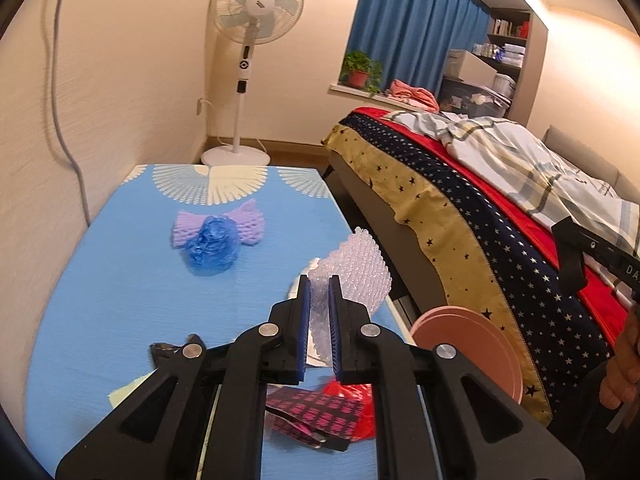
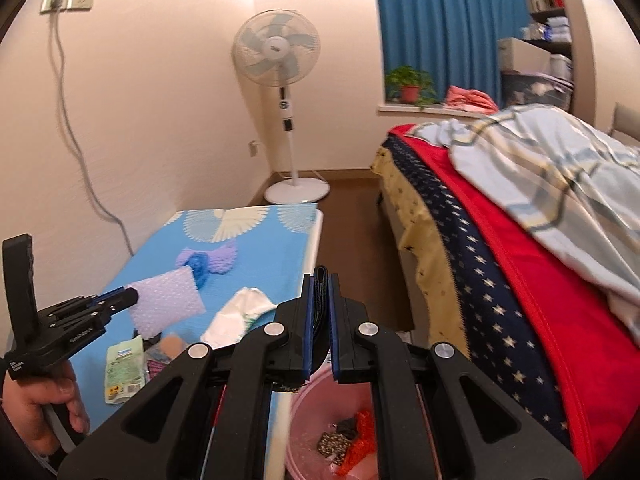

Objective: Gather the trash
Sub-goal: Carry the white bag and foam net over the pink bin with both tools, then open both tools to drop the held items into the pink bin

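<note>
Clamping a sheet of clear bubble wrap (image 1: 352, 276) above the blue-clothed table (image 1: 100, 280), the left gripper (image 1: 319, 280) bears unreadable white lettering, while the right gripper (image 2: 319, 280) pinches a black ribbed strip (image 2: 319, 304) over the pink plastic bin (image 2: 308, 408).

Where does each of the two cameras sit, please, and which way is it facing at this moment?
Left wrist view: on the left gripper, looking along its fingers over the blue table toward the fan; the gripper pinches bubble wrap; the other hand shows at right.
Right wrist view: on the right gripper, above the pink bin, clamped on a black item; the left gripper shows at left.
Both share table, fan, bed, bubble wrap.
</note>
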